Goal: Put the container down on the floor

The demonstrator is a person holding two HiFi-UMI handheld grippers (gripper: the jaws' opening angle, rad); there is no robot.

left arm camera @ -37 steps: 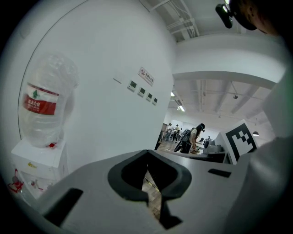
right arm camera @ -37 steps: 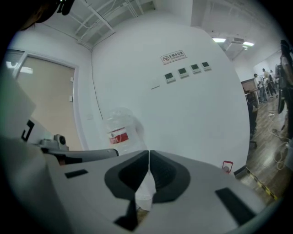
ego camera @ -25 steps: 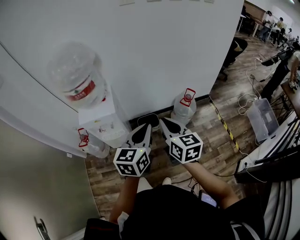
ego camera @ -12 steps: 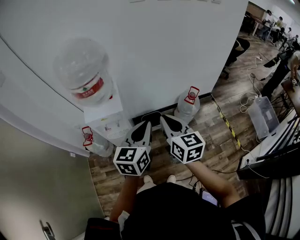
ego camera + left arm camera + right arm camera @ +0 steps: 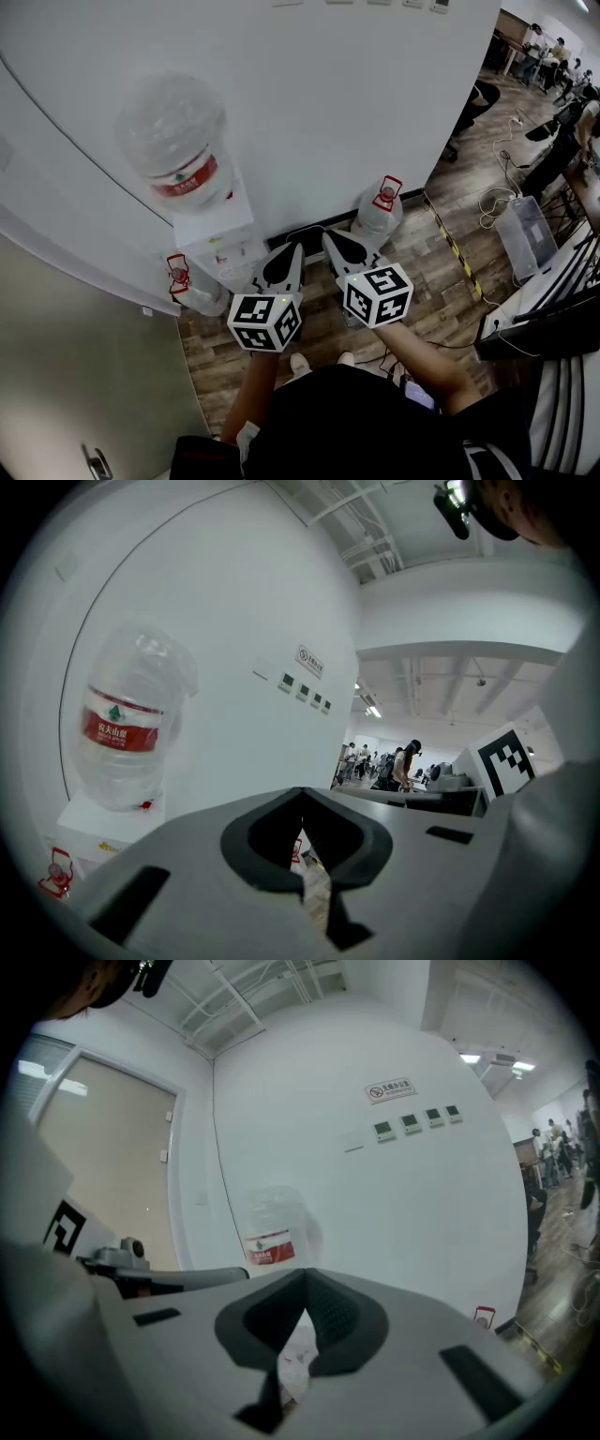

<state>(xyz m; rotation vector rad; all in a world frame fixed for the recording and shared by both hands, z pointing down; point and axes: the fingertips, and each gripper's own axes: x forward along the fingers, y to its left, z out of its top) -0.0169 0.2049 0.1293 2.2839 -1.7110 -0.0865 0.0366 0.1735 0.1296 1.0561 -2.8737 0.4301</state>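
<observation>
A large clear water container point(image 5: 173, 141) with a red label stands upside down on a white dispenser point(image 5: 223, 248) against the wall. It also shows in the left gripper view as the container point(image 5: 122, 728) and in the right gripper view as the container point(image 5: 272, 1232). My left gripper point(image 5: 287, 251) and right gripper point(image 5: 332, 240) are held side by side in front of the dispenser, well short of the container. Both are shut with nothing between the tips, as seen on the left gripper point(image 5: 301, 797) and the right gripper point(image 5: 305, 1283).
A second bottle with a red handle point(image 5: 379, 212) stands on the wood floor right of the dispenser, a third bottle point(image 5: 187, 287) at its left. A black mat lies by the wall. Cables and a clear plastic box point(image 5: 523, 234) lie to the right, near desks.
The view has crept a little toward the dispenser, so the container sits slightly further right in the head view. Both grippers stay shut and side by side.
</observation>
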